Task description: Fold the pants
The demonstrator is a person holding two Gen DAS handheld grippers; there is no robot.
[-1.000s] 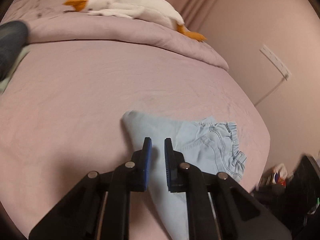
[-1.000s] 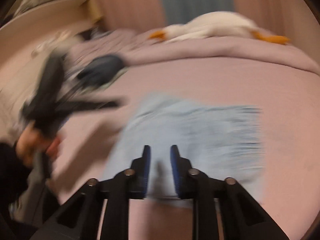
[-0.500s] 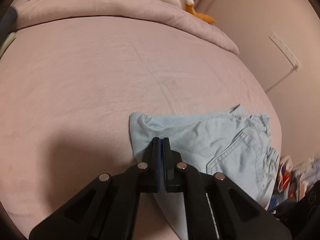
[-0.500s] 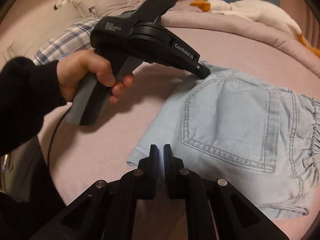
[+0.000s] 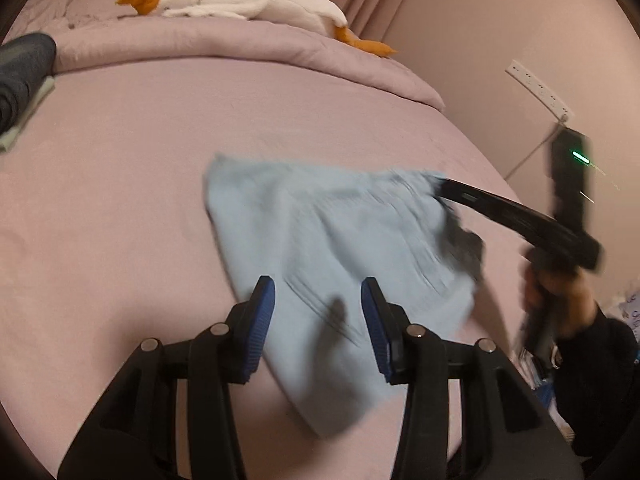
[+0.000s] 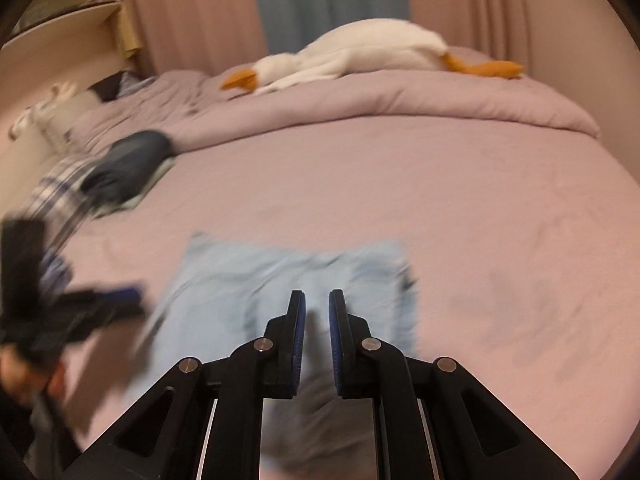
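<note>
Starting on our left, the left gripper hovers over the near part of the pants, a pale blue denim bundle lying on the pink bed. Its jaws have just been opening and now stand moderately apart, and although the cloth shows between the pads, nothing is pinched. In that view the bundle runs from a broad end at about 11 o'clock of the fingertips down to a narrow point at about 6 o'clock, so its long axis slants from upper left to lower right of us. Moving right, the right gripper sits over the near edge of the same bundle; its jaws are nearly together with a slim gap, and we see no fabric caught in it. From there the pants spread toward 10 and 12 o'clock. Seen from the left camera, the right gripper's tip lies at about 2 o'clock, at the bundle's far right corner. Motion blur hides the seams, so we judge the left gripper nearer the narrow end.
</note>
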